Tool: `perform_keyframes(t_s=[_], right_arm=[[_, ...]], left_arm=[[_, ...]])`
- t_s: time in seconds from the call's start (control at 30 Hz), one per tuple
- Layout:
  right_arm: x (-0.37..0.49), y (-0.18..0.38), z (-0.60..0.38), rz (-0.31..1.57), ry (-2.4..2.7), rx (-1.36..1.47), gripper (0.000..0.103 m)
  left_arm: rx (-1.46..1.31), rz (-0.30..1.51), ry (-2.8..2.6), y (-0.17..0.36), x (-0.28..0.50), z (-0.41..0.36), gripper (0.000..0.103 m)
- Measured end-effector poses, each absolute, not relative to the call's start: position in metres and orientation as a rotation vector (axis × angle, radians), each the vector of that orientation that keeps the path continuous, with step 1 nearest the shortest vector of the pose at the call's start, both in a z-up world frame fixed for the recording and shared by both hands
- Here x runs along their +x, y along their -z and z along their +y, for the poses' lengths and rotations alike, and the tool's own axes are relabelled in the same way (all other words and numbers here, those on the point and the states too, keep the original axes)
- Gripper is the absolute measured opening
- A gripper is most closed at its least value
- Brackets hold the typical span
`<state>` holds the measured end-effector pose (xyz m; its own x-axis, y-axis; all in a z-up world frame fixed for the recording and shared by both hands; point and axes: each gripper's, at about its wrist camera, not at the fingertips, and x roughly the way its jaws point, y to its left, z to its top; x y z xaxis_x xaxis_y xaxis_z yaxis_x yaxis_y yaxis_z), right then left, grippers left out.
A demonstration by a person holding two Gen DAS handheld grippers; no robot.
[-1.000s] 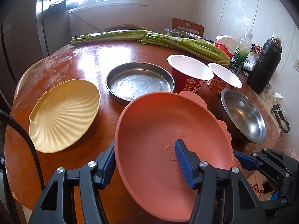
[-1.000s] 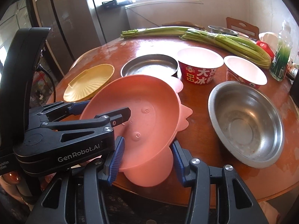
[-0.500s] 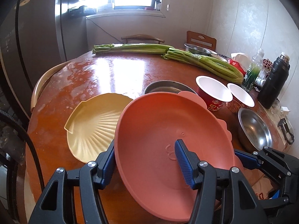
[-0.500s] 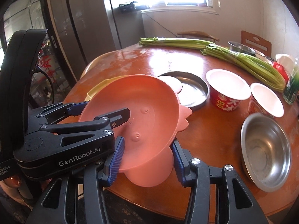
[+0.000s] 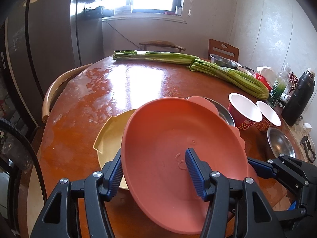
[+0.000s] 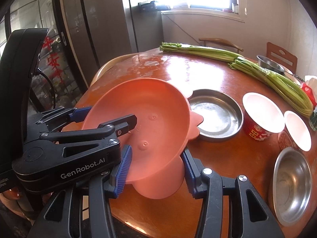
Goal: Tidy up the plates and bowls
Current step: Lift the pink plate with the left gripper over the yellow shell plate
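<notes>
The orange plate point(image 5: 174, 150) is carried above the near edge of the round table point(image 5: 118, 91), tilted, and gripped from both sides. Left of the orange plate, partly hidden beneath it, lies the yellow shell plate point(image 5: 111, 136) flat on the wood. The left gripper point(image 5: 156, 170) pinches the orange plate's near rim, one pad under the edge and one pad on the inner face. To the right of the orange plate, the right gripper point(image 6: 156, 168) clamps the plate's tab-like handle between its blue pads. Further right of the orange plate sit the steel pan point(image 6: 216, 115), the red cup point(image 6: 261, 119), the small white bowl point(image 6: 297, 130) and the steel bowl point(image 6: 291, 184).

The step in hand looks like stacking: bringing the orange plate over the yellow shell plate. The next move calls for centring it above the shell plate, levelling the tilt, lowering until it rests, then letting both grips go together.
</notes>
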<state>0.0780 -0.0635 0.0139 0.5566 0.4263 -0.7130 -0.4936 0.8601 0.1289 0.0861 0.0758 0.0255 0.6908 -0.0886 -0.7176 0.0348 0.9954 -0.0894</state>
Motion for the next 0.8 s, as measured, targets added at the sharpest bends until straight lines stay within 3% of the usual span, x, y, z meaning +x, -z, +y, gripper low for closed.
perform_keyframes(t_s=[0.8], right_arm=[[0.117, 0.012, -0.006, 0.892, -0.556, -0.09, 0.052]], left_arm=[[-0.042, 0.902, 0.02, 0.002, 0.13, 0.126, 0.06]])
